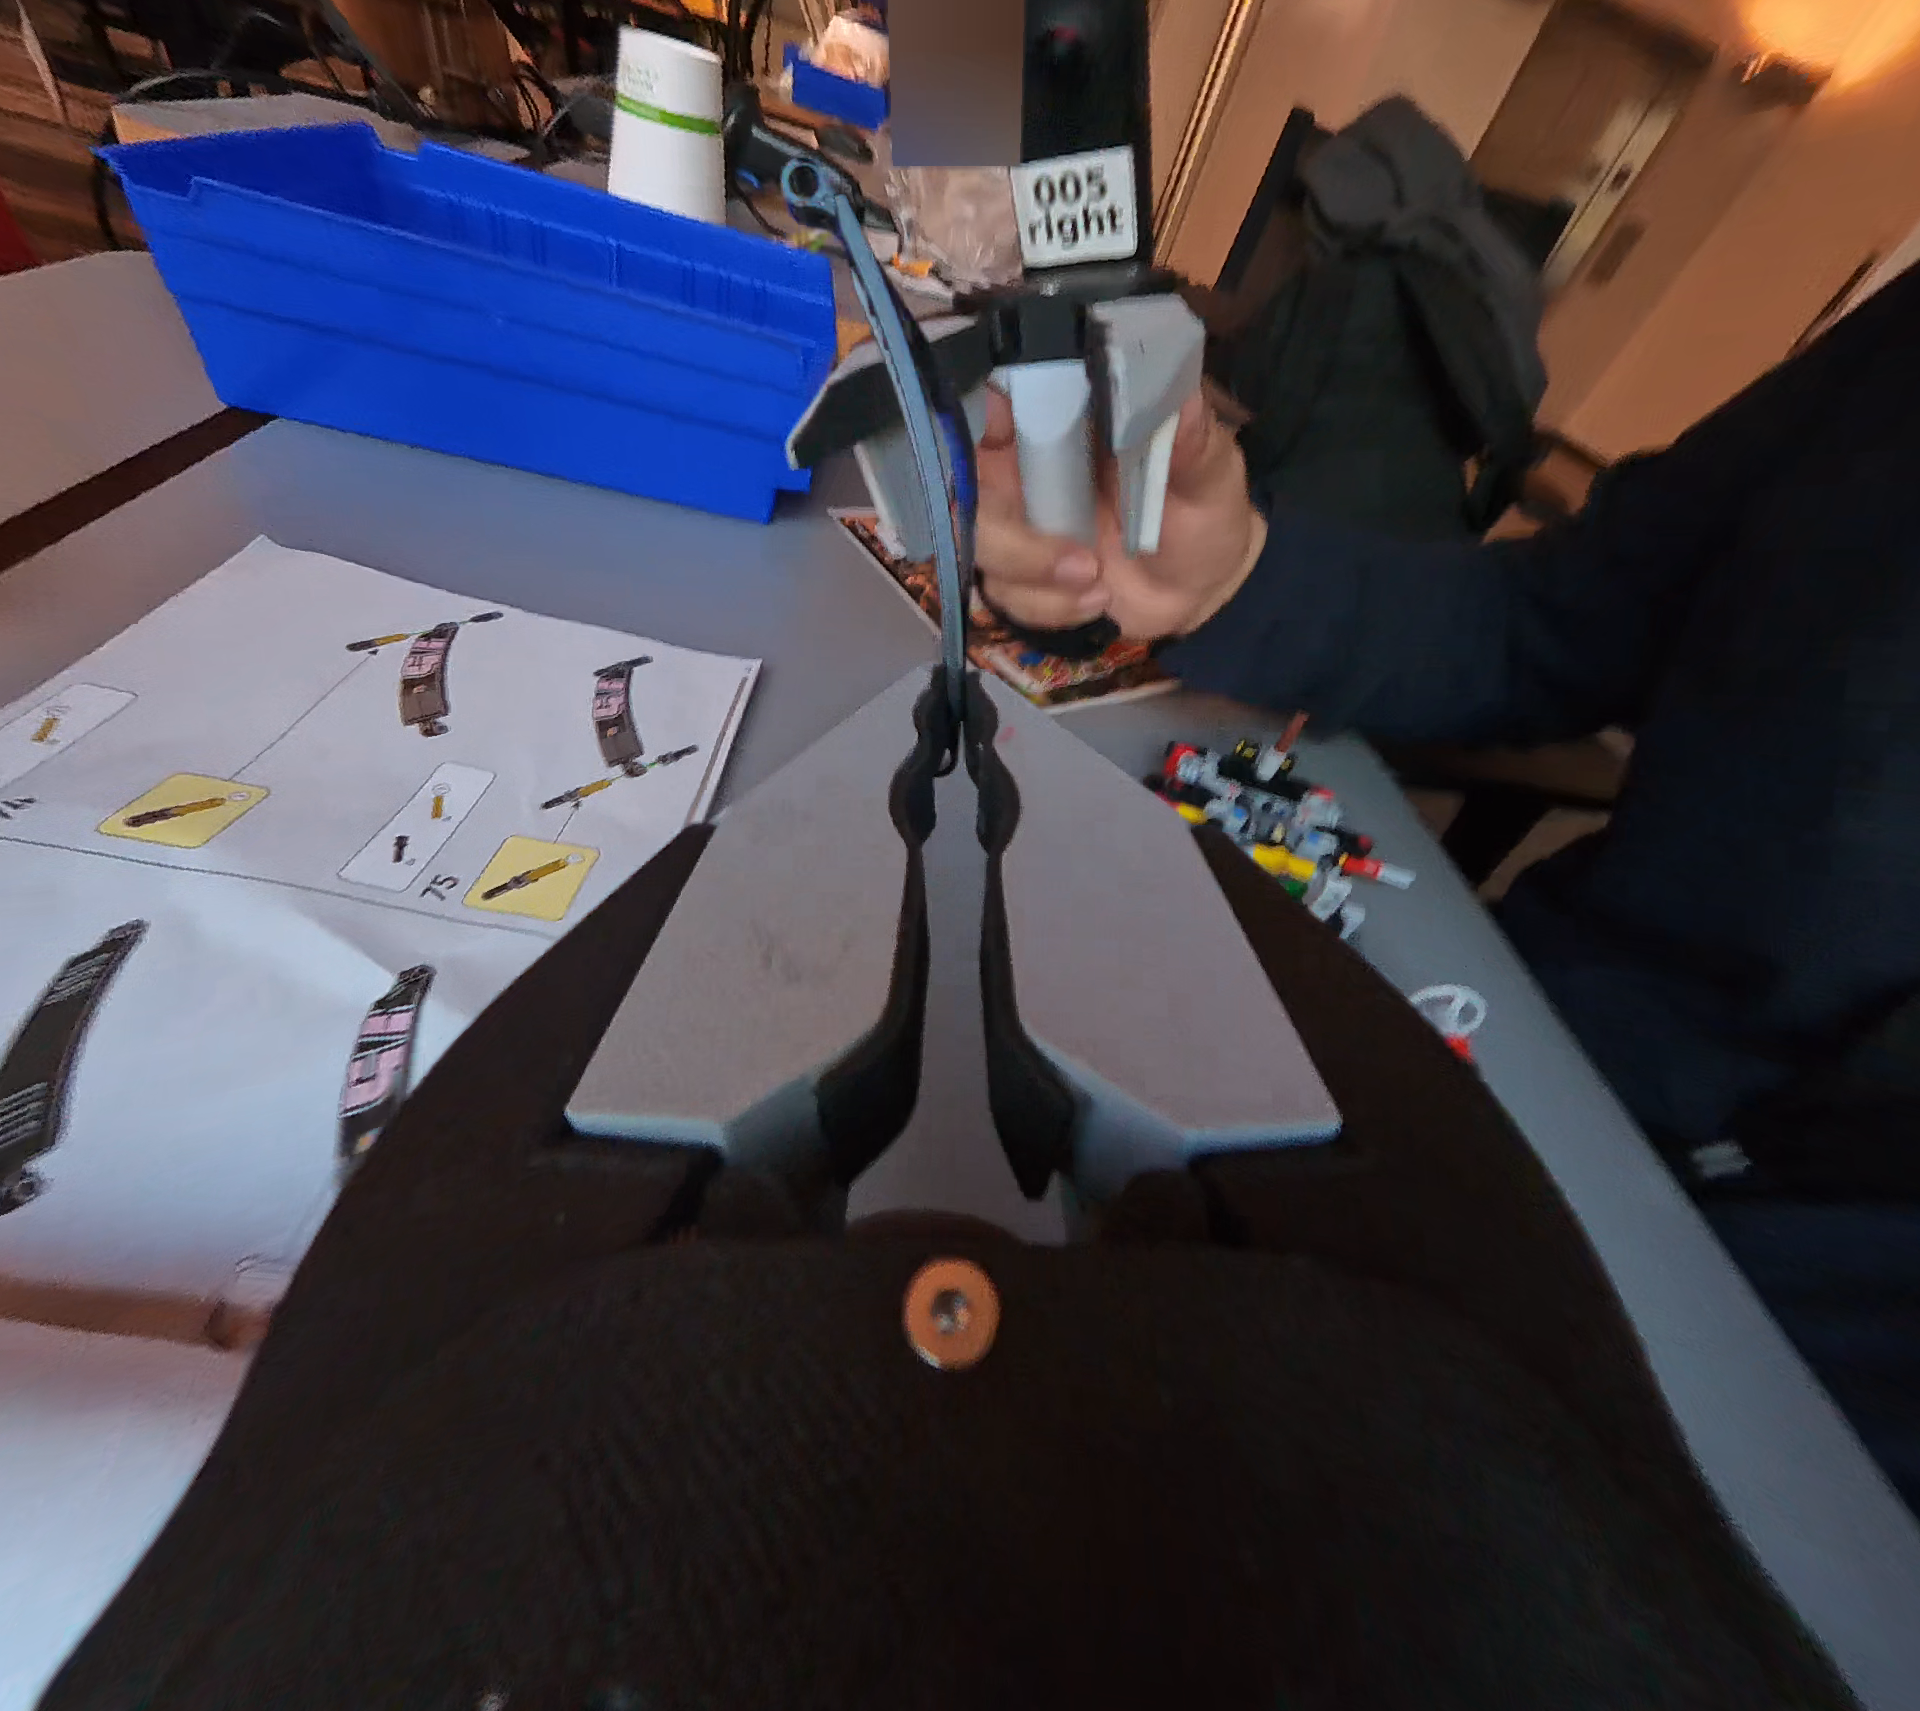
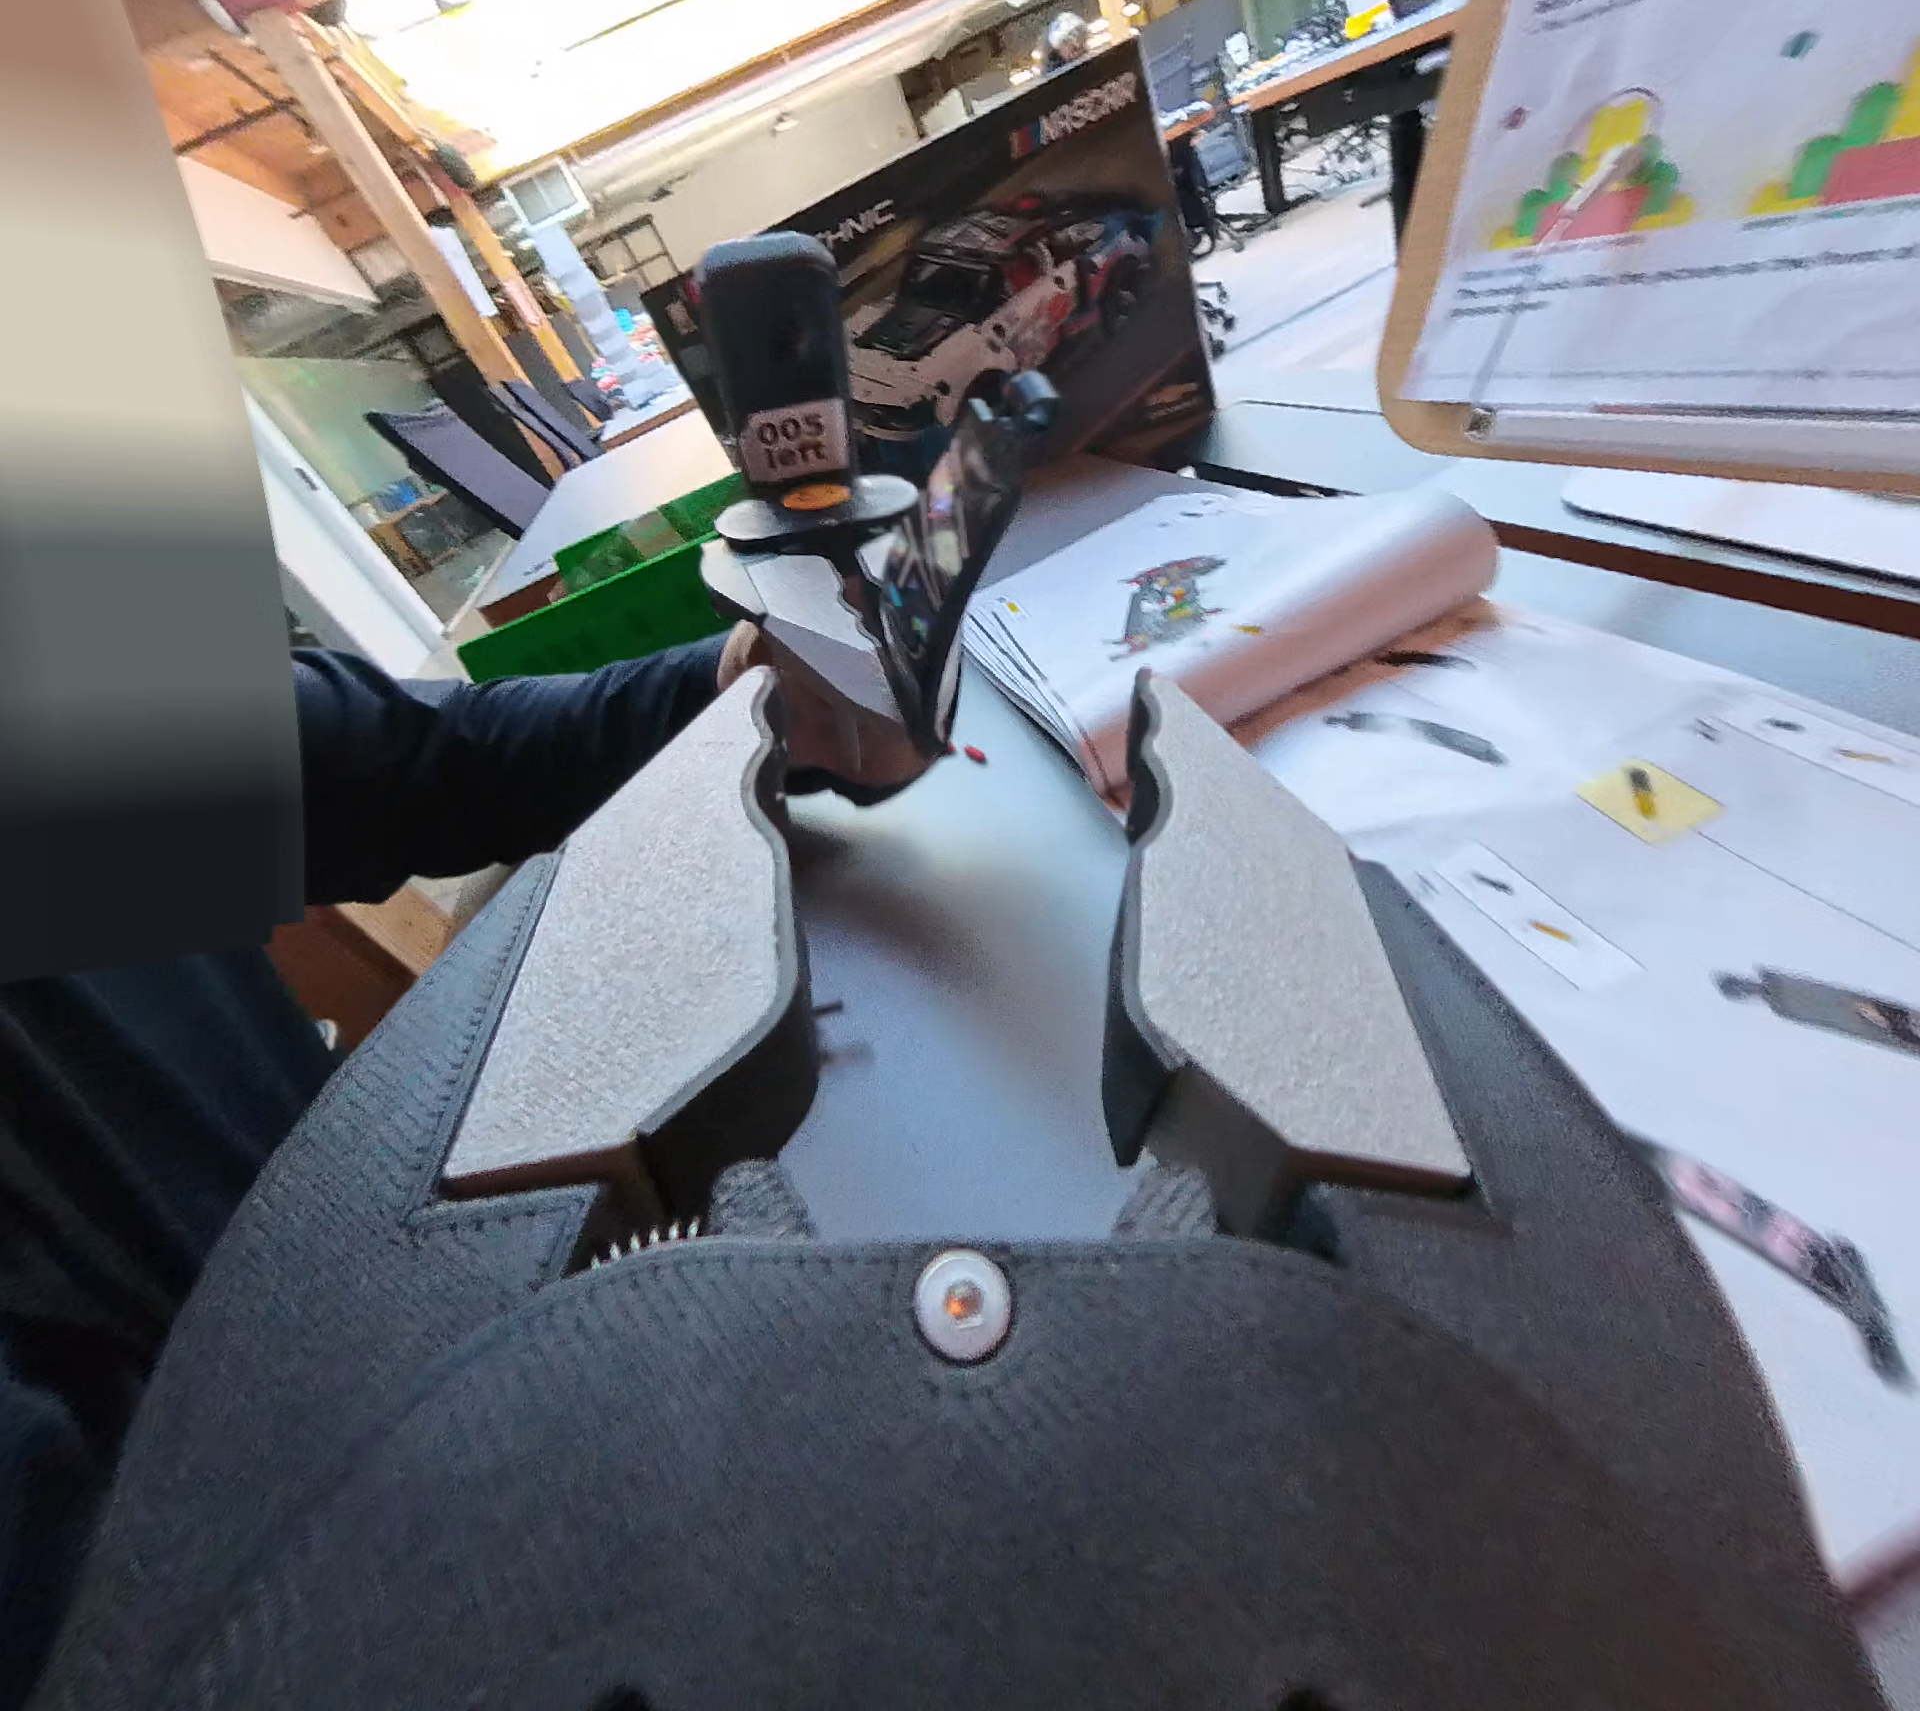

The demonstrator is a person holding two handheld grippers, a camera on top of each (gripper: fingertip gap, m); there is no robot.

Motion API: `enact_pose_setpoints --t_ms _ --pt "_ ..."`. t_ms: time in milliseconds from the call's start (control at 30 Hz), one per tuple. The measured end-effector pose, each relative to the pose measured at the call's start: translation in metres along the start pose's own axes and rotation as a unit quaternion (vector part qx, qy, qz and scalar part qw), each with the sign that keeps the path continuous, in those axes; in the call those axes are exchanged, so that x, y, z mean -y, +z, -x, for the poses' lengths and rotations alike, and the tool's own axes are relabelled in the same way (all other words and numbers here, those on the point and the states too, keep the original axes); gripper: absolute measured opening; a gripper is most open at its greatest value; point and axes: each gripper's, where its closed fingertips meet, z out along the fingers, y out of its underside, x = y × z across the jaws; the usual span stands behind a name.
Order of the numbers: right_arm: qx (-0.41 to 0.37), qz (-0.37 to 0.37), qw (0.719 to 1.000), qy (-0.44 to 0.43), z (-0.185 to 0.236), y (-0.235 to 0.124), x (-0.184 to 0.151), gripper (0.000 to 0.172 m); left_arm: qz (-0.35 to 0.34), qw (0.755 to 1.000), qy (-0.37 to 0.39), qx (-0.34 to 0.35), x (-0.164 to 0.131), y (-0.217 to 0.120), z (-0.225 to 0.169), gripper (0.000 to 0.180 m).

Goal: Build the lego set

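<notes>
1. The curved dark strip (image 1: 928, 456) was held above the table (image 1: 582, 508), just past the far edge of the open booklet (image 1: 364, 726). It was clamped at its lower end between the closed fingertips of the left gripper (image 1: 951, 726).
2. Only that bottom end was seen to be pinched, and the rest stood free. It was judged that the strip could pivot in so short a hold, so a firm, steady clench and a level wrist were called for.
3. The long axis of the strip was near upright and bowed. Its ringed end was uppermost and leaned away from the booklet towards the blue bin (image 1: 468, 331).
4. In the left wrist view the strip was seen edge-on. In the right wrist view its broad, shiny face (image 2: 935, 560) was turned towards the right gripper.
5. The right gripper (image 2: 956, 726) was spread wide with nothing between its fingers. The strip stood ahead of them, not in the gap.
6. Whether the right gripper touched the strip could not be told.
7. On the side of the strip away from the booklet, a pile of small building parts (image 1: 1278, 820) lay on the table.
8. Beyond the booklet a printed box (image 2: 987, 259) and a green bin (image 2: 592, 612) were seen.
</notes>
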Motion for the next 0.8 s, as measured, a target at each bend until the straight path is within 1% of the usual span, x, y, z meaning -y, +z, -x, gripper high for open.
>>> enact_pose_setpoints --t_ms 100,167,233,367,533,633,800 --pt "0.015 0.0 1.0 -0.006 0.007 0.022 0.004 0.059 -0.052 0.997 -0.057 -0.02 0.013 0.001 -0.004 0.0" --pt "0.019 -0.003 1.0 -0.001 0.008 0.029 0.005 0.051 -0.086 0.992 -0.087 -0.032 0.022 -0.002 -0.006 0.0" --pt "0.032 -0.017 0.999 0.016 0.009 0.032 0.008 0.045 -0.103 0.988 -0.104 -0.041 0.027 -0.003 -0.007 0.0" --pt "0.056 -0.028 0.997 0.05 0.01 0.036 0.008 0.042 -0.096 0.989 -0.105 -0.036 0.021 0.002 -0.007 0.0" --pt "0.043 -0.016 0.998 0.035 0.009 0.039 0.004 0.039 -0.097 0.987 -0.118 -0.046 0.02 0.006 -0.011 0.0" --pt "0.046 -0.019 0.998 0.04 0.009 0.039 0.004 0.035 -0.099 0.986 -0.125 -0.052 0.021 0.008 -0.014 0.0" --pt "0.048 -0.024 0.998 0.046 0.008 0.037 0.005 0.033 -0.098 0.986 -0.126 -0.053 0.02 0.01 -0.017 0.0"
